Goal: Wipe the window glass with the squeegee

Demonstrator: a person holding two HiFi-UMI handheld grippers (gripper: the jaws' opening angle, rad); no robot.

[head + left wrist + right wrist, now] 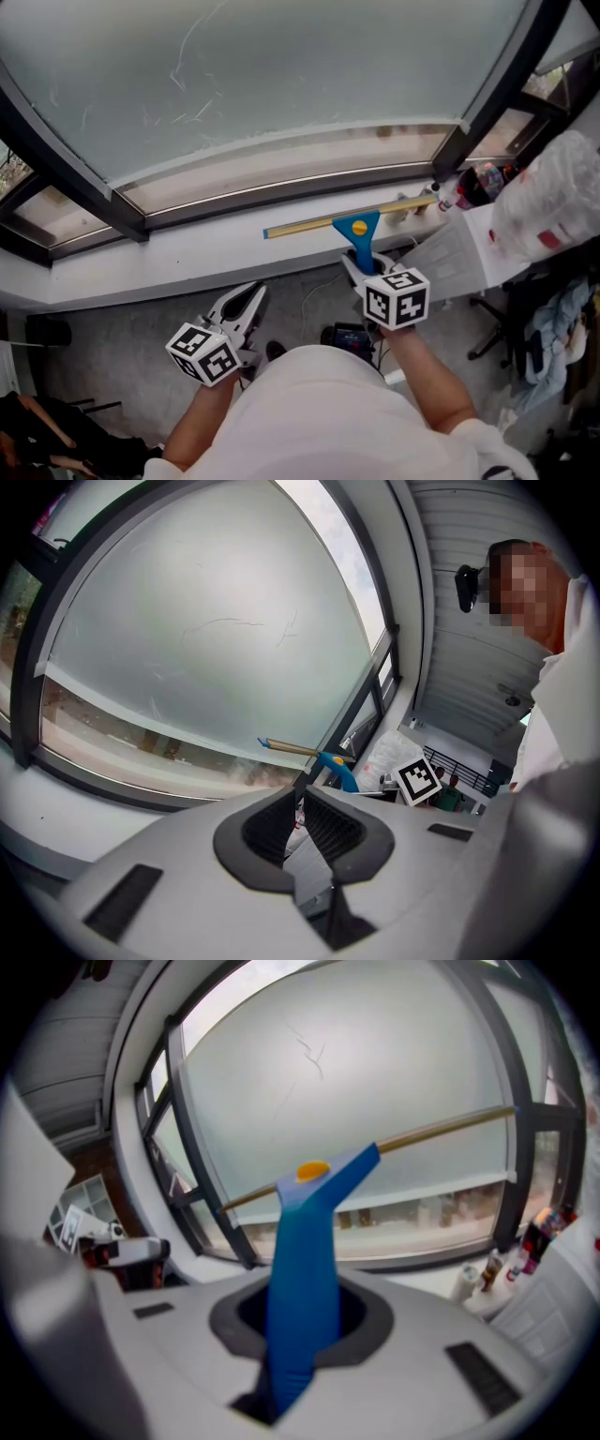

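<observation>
Your right gripper [362, 268] is clamped on the blue handle of the squeegee [357, 228]. The right gripper view shows the handle rising straight out from between the two jaws, which press on it from both sides. Your left gripper [246, 306] hangs low and back from the window. Its jaws have only a narrow slit between them with nothing in it, so it has no part in the work right now. The squeegee's long brass-coloured blade bar lies roughly parallel to the window, over the right half of the white sill [178, 258]. That puts it below the lower edge of the window glass [281, 75] and apart from the pane, so I judge that no stroke is under way. The glass is cloudy across its whole face, with a few thin curved streaks near the upper middle. I see no clean band on it and no wet line from a blade pass. From this I take it that most of the wiping, if not all of it, is still ahead of you, though the pictures cannot rule out a light pass that left no mark. What is left is to lift the blade to the top of the pane, lay its edge flat on the glass and draw it across the full width. Near the sill's right end, just past the bar's tip, stands a small cluster of bottles [469, 186].
</observation>
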